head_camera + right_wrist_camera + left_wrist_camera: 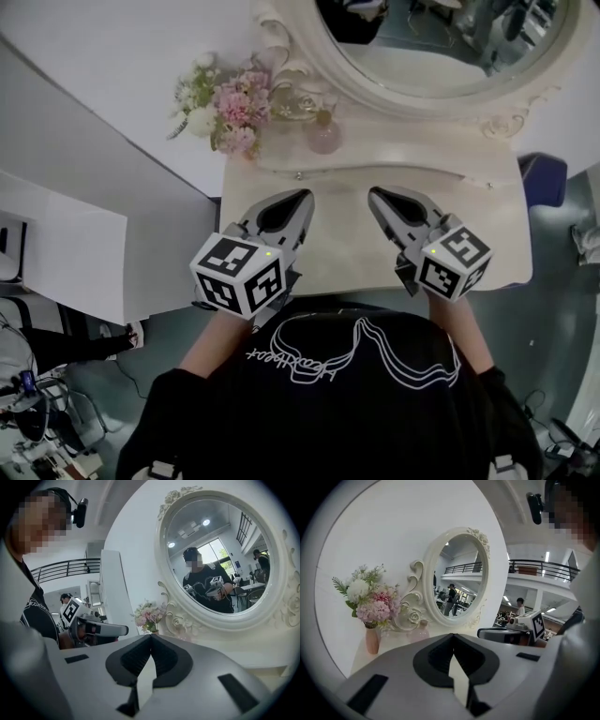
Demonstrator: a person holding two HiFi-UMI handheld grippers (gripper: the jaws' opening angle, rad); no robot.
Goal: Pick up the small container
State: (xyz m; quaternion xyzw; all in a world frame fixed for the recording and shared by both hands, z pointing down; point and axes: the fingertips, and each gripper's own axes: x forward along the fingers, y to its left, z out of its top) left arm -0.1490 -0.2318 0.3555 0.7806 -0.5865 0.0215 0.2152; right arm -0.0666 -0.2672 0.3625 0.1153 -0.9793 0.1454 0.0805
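The small container is a pale pink bottle (323, 136) at the back of the white vanity table (347, 248), just below the mirror frame. In the left gripper view the bottle (420, 631) shows just past my jaw tips, to the left. My left gripper (305, 195) and right gripper (375, 192) hover side by side over the table's front half, both pointing at the back. Both are shut with nothing between the jaws. The bottle lies between their lines, well ahead of both tips. The right gripper view hides it behind my own jaws.
A pink vase of pink and white flowers (225, 108) stands at the table's back left corner. An oval mirror in an ornate white frame (441, 56) rises behind the table. A white wall panel (84, 253) lies to the left, and a blue seat (544, 178) to the right.
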